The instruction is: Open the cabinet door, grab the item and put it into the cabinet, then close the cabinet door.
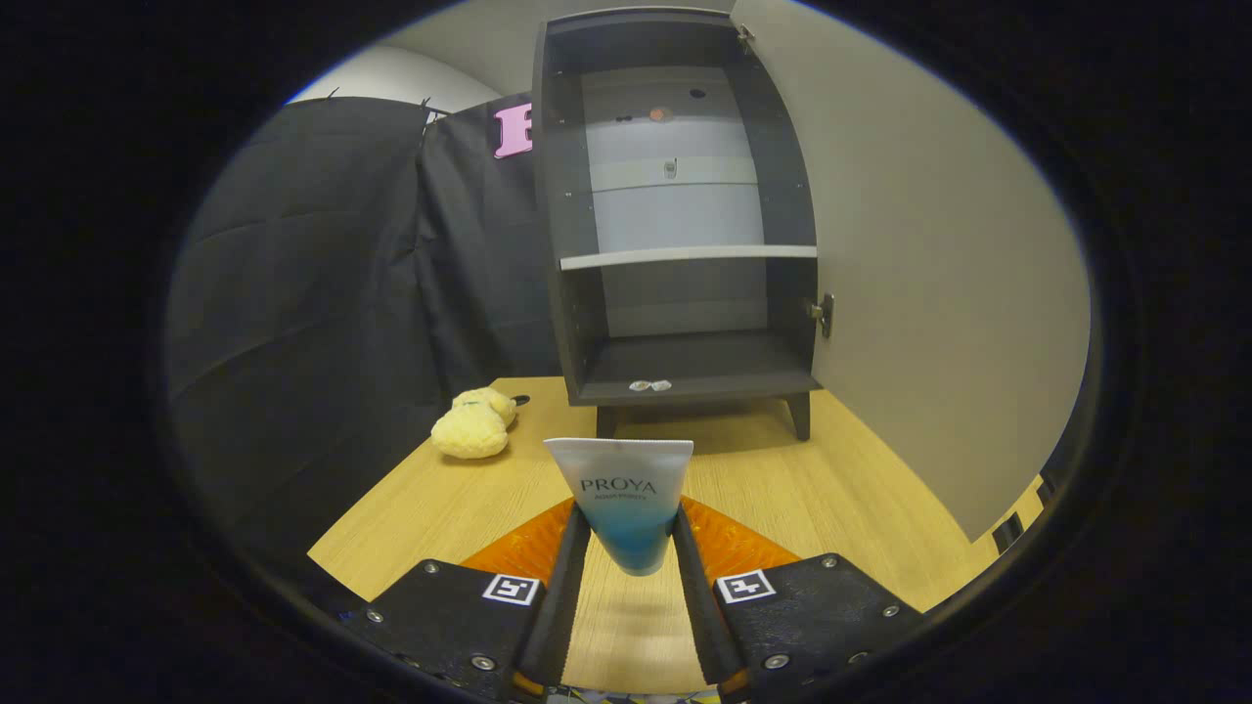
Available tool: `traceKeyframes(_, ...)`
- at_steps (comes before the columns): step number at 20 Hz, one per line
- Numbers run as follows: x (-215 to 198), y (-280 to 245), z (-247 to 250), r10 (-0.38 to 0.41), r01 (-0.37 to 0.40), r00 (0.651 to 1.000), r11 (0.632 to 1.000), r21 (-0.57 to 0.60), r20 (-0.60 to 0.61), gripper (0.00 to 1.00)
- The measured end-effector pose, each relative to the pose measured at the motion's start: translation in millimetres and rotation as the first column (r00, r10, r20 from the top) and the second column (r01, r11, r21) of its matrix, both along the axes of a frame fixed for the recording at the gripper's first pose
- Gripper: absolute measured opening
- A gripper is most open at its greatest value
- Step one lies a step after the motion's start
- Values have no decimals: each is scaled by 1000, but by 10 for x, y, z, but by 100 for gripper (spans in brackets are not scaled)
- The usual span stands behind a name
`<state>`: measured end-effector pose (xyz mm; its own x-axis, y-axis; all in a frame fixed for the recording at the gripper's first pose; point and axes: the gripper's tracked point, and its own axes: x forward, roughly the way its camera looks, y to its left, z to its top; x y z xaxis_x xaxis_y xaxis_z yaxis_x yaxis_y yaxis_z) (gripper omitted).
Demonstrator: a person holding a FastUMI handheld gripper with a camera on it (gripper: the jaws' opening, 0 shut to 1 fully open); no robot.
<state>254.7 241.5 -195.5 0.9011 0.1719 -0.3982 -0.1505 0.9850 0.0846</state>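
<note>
White-and-blue tube (626, 504), crimped end up, clamped between the tongs (631, 548); dark cabinet (685, 205) beyond at the surface's far edge, door (929, 254) open.

Straight ahead of the gripper (631, 548), whose fingers press on the tube (623, 499), the bare table (782, 489) is free up to the cabinet (685, 215). Its door (929, 274) stands open on the right; lower and upper compartments are free, w/ a shelf (688, 256) between. Plush toy (474, 425) lies ahead-left, near the cabinet.

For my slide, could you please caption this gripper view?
Fingers shut on a tube above the wooden table, facing the open cabinet; plush toy beside.
</note>
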Motion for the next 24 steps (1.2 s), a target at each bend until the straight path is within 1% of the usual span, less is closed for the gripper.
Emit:
traceKeyframes(5, 297, -133, 529, 21, -19, 998, 999, -33, 64, 51)
traceKeyframes(7, 477, -181, 752, 26, -22, 996, 999, -42, 91, 51)
traceKeyframes(10, 761, -244, 1085, 14, -12, 992, 1000, -15, 129, 52)
traceKeyframes(14, 1135, -326, 1439, 10, -7, 985, 1000, -14, 173, 51)
traceKeyframes(18, 1507, -331, 1682, 16, -15, 981, 1000, -7, 195, 51)
traceKeyframes(24, 2037, -305, 1878, 30, -33, 980, 999, 10, 195, 51)
